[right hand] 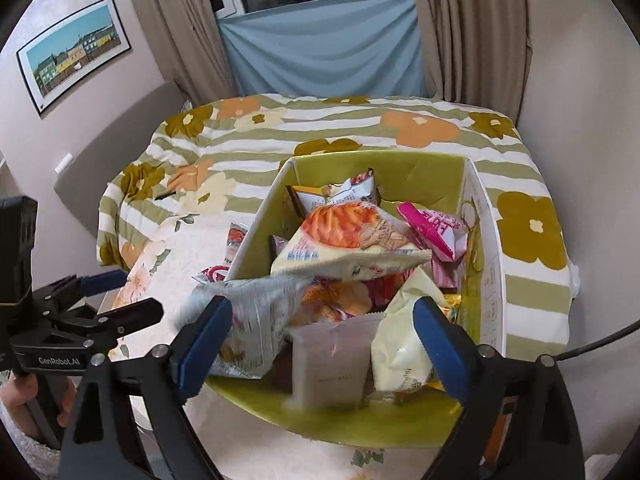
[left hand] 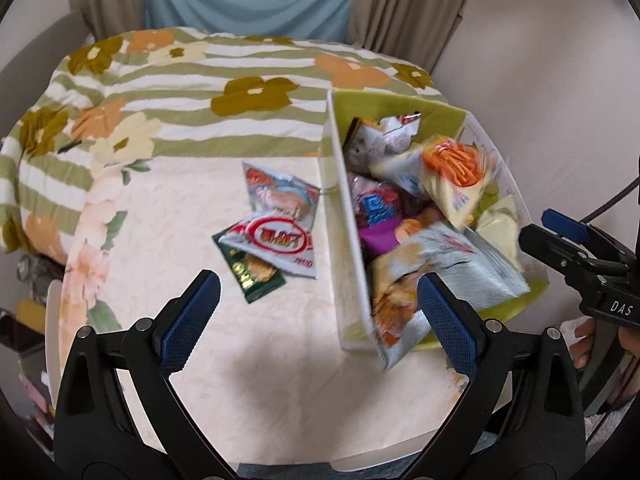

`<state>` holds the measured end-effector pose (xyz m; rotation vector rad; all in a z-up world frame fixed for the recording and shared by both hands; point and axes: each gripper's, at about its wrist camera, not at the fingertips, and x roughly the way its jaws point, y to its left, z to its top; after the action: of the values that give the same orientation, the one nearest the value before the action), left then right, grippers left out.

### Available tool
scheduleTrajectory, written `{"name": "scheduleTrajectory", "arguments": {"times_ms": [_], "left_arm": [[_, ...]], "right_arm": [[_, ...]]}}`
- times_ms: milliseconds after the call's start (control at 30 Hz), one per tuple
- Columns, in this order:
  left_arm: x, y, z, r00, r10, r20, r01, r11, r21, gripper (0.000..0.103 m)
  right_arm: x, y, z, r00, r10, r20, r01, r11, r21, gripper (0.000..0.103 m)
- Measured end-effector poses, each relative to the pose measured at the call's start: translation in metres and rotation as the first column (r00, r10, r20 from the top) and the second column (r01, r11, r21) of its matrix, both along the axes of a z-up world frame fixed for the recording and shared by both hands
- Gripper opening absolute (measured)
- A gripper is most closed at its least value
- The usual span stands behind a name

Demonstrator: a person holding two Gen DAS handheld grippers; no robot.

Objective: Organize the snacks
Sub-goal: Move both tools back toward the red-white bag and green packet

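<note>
The snacks [left hand: 276, 220] left on the table [left hand: 240, 380] sit beside the full green box [right hand: 486, 280], so my left tongs [left hand: 316, 308] and right tongs [right hand: 322, 340], both wide and empty, should grab one slowly.

One green box [left hand: 400, 102] sits past the right fingers [left hand: 444, 312] in the left wrist view, heaped with snack packets; about eight or nine show, though overlap and blur prevent an exact count. Three loose packets [left hand: 276, 224] lie on the bench [left hand: 160, 220] ahead of the gap between the fingers. Two grippers, two fingers apiece.
</note>
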<state>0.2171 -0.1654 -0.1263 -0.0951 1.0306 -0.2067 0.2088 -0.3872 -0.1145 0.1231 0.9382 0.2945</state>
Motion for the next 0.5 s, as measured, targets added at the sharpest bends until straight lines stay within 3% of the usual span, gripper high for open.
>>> {"name": "scheduleTrajectory", "arguments": {"times_ms": [233, 500], "left_arm": [[-0.004, 0.009, -0.006, 1.000, 0.010, -0.014, -0.010, 1.000, -0.010, 0.098], [-0.016, 0.019, 0.011, 0.999, 0.009, 0.034, -0.009, 1.000, -0.004, 0.098]], "right_arm": [[-0.012, -0.010, -0.004, 0.999, -0.048, -0.002, 0.048, 0.999, -0.012, 0.090], [-0.018, -0.005, 0.010, 0.998, -0.049, 0.046, 0.050, 0.999, -0.021, 0.090]]}}
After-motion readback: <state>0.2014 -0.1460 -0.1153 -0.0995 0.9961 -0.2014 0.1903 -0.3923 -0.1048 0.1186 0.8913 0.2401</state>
